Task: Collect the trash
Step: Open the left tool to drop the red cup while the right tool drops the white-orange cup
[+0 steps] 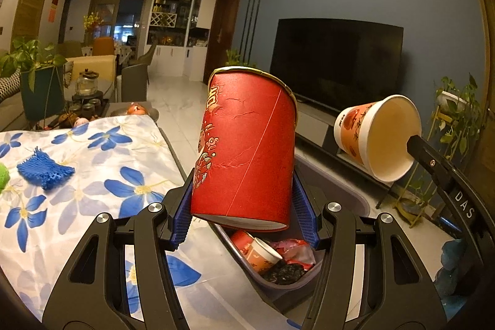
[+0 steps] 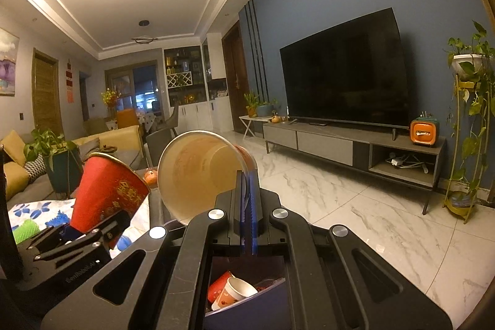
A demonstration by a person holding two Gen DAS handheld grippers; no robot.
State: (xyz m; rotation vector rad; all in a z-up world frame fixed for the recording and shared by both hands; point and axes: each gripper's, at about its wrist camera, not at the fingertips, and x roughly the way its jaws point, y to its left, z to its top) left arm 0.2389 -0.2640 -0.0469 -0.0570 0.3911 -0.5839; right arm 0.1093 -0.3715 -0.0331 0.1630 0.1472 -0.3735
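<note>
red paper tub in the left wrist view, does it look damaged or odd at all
Yes. The red cylindrical paper tub, held tilted in the left hand-held gripper above the grey trash bin, shows cracked, wrinkled creases across its printed side. Otherwise it keeps its round shape.

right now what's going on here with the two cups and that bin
A person is clearing trash with a handheld gripper in each hand. The left gripper is shut on a tall red cup, tilted and held over the dark trash bin beside the floral-cloth table. The right gripper pinches the rim of an empty orange paper cup, also raised above the bin. The bin already holds a small paper cup and wrappers. Neither held cup has been dropped in.
</note>
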